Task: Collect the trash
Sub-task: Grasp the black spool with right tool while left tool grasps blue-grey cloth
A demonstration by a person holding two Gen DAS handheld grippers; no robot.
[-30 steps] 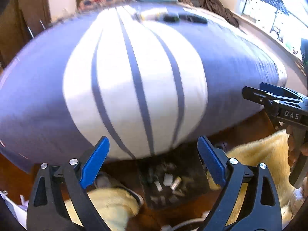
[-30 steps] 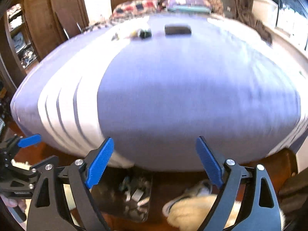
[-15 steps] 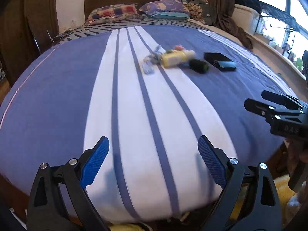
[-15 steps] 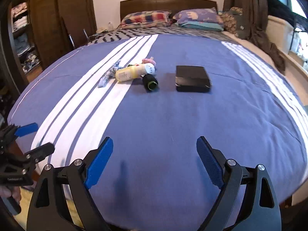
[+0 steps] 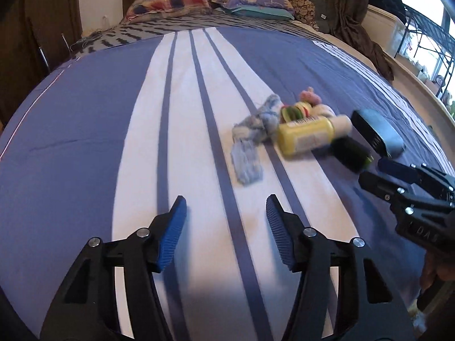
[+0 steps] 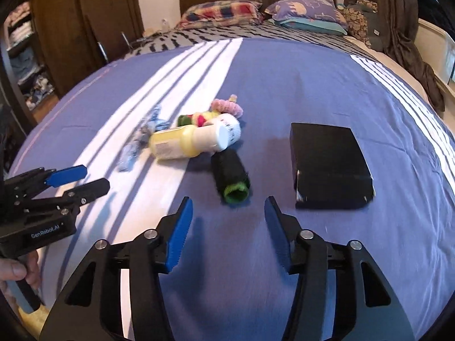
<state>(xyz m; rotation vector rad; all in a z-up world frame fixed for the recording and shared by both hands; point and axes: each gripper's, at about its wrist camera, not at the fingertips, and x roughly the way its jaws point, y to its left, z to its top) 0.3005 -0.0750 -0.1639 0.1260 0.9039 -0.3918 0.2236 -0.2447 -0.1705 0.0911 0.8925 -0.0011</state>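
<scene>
Both grippers hover over the bed (image 6: 284,79), fingers half apart, just narrowed, nothing between them: left gripper (image 5: 226,227), right gripper (image 6: 227,224). At the right-wrist frame's centre lie a yellow bottle (image 6: 182,142), black roll (image 6: 230,177) and black box (image 6: 330,164).

Bare bedspread (image 6: 284,91) around clustered bottle (image 6: 184,142), box (image 6: 327,164)

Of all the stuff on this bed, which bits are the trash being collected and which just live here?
Probably trash, a guess:
yellow bottle
black roll
blue rag
pink scrunchie
black box

Just there:
pillows
striped bedspread
curtain
</scene>
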